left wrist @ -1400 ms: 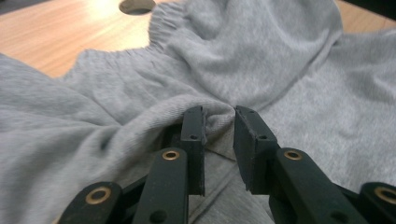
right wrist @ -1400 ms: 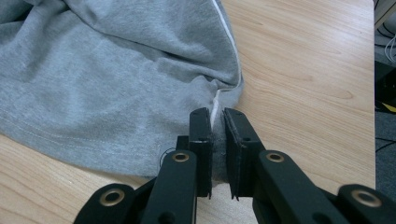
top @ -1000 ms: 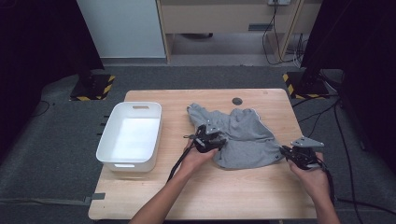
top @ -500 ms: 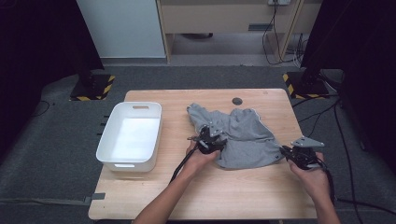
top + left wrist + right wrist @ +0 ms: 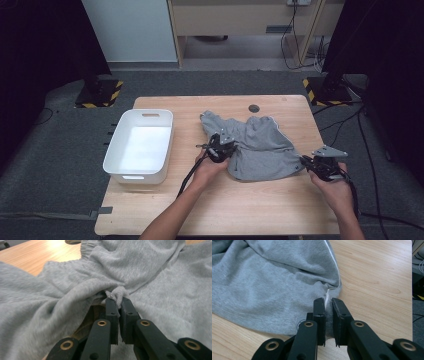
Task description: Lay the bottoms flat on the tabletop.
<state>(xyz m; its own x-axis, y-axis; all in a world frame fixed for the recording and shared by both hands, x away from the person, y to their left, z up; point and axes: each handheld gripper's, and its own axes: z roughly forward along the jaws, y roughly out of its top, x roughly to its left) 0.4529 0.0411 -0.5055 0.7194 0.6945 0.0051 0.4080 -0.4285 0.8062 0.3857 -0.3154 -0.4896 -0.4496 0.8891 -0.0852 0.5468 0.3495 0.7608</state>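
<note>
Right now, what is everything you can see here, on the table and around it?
Garment: one, grey cloth with a thin white edge stripe, crumpled at the table's middle right.
Bin: one, white plastic, nothing in it, on the table's left side.
Table: one, light wood, with a small dark round spot near its far edge.
Striped floor bases: two, black and yellow, beyond the table's far corners.
Cabinet: one, beige, behind the table.
Left gripper: one, black; its jaws have just been closing and now pinch a fold of the garment.
Right gripper: one, black, shut on the garment's corner.
Hands: two, holding the grippers.
</note>
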